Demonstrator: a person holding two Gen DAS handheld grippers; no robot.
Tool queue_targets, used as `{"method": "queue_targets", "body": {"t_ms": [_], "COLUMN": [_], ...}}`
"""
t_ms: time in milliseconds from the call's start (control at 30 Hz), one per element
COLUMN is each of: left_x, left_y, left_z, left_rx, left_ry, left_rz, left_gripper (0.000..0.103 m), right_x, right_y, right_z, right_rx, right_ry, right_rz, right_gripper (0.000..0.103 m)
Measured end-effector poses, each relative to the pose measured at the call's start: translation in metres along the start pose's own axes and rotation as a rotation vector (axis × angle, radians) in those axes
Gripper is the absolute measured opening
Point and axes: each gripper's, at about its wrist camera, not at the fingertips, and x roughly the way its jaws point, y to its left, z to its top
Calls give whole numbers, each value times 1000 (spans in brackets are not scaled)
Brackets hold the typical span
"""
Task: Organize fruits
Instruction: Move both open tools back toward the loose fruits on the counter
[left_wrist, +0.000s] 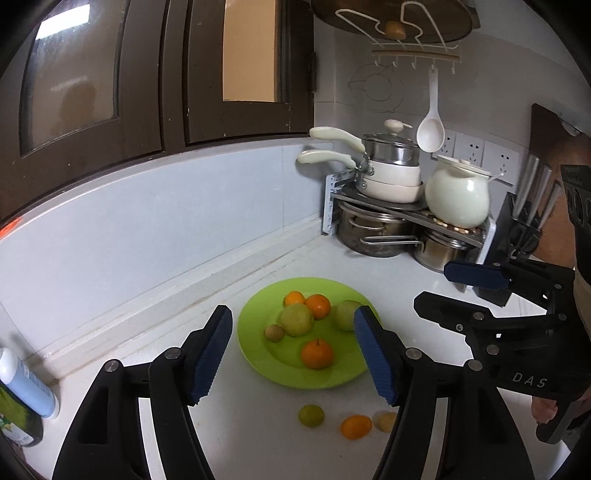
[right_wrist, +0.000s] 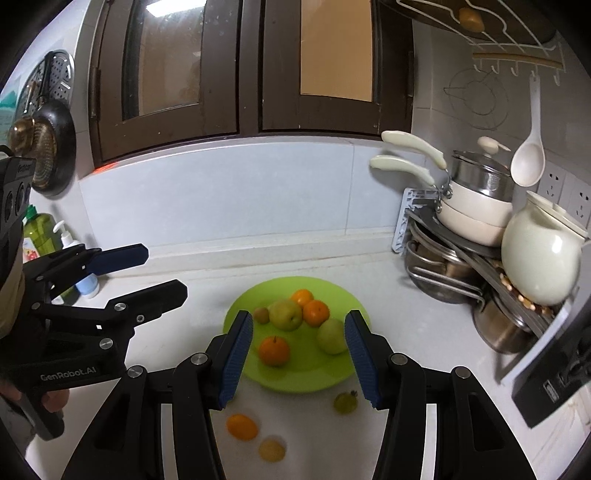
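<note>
Hovering over white counter (left_wrist: 258, 424), both tools wide open, empty, green plate (left_wrist: 258, 354) of fruit

left claw (left_wrist: 291, 354) – jaws wide apart, holding nothing | right claw (right_wrist: 299, 358) – jaws wide apart, holding nothing

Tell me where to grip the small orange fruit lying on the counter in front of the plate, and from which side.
Grip the small orange fruit across its narrow middle, coming straight down from above. It is an oval lying on its side on the counter, clear of the plate; the yellow fruit sits close, so fingers should straddle its short width.
</note>
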Motion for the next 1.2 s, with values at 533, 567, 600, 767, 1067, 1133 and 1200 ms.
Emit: {"method": "queue_targets", "body": {"t_ms": [533,567,600,767,1067,1133,1200], "left_x": [-20,-18,-17,-8,28,36,46], "left_y": [2,3,4,11,20,20,19], "left_z": [-38,-40,-42,-59,-87,-92,-97], "left_rx": [116,121,124,160,193,205,219], "left_ry": [42,46,52,92,203,222,245], "left_rz": [-37,-41,-45,-71,-116,-128,-142], "left_gripper": [69,69,69,69,69,69,69], "right_x": [-16,-16,-15,-8,16,22,28], "right_y": [17,19,20,28,39,38,36], "right_z": [-48,-51,-53,-65,-90,-96,-104], "right_rx": [132,140,143,146,153,170,188], "right_ry": [66,72,77,118,205,231,257], "right_rz": [-36,-43,-49,-79,-125,-131,-137], "right_gripper": [53,53,53,53,53,53,53]}}
